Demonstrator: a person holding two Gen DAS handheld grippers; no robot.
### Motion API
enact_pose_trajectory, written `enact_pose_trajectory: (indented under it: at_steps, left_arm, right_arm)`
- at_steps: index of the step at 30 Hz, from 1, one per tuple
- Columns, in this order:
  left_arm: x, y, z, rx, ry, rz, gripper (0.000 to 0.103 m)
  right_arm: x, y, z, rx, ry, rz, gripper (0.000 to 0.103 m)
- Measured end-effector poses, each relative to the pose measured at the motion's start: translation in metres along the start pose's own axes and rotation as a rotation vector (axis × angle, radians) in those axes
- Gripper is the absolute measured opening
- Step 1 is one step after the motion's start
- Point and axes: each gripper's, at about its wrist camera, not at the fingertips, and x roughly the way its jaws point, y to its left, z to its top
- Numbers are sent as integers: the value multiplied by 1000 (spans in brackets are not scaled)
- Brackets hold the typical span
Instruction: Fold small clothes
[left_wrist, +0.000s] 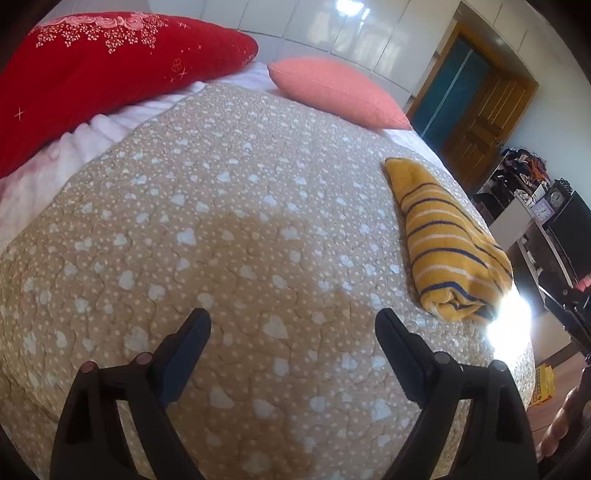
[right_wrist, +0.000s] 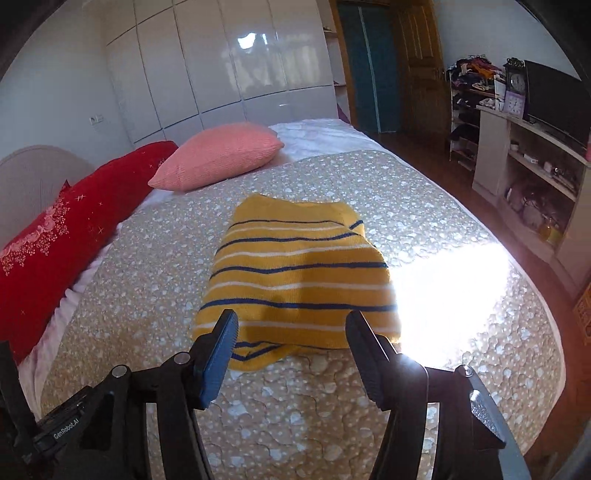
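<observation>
A folded yellow garment with blue and white stripes (right_wrist: 299, 273) lies on the beige dotted bedspread (right_wrist: 332, 424). In the left wrist view the garment (left_wrist: 447, 243) lies far to the right near the bed's edge. My right gripper (right_wrist: 291, 321) is open and empty, hovering just above the garment's near edge. My left gripper (left_wrist: 291, 321) is open and empty above bare bedspread (left_wrist: 221, 221), well left of the garment.
A red embroidered pillow (right_wrist: 74, 225) and a pink pillow (right_wrist: 221, 155) lie at the head of the bed. A white wardrobe (right_wrist: 221, 74), a wooden door (right_wrist: 417, 66) and a shelf with a TV and clocks (right_wrist: 535, 122) stand beyond. Bright sunlight falls on the bed's right side (right_wrist: 454, 288).
</observation>
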Motion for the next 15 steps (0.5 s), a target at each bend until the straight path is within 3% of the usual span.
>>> enact_pose_trajectory:
  at_steps: [7,15]
  left_arm:
    - [-5,0,-1,44,-58,18,90]
    - [13,1,-8,66,-38,45,90]
  right_arm:
    - [-1,17,3,-44,-6,-49,70]
    - [13,0,-10,-12,35,-32,72]
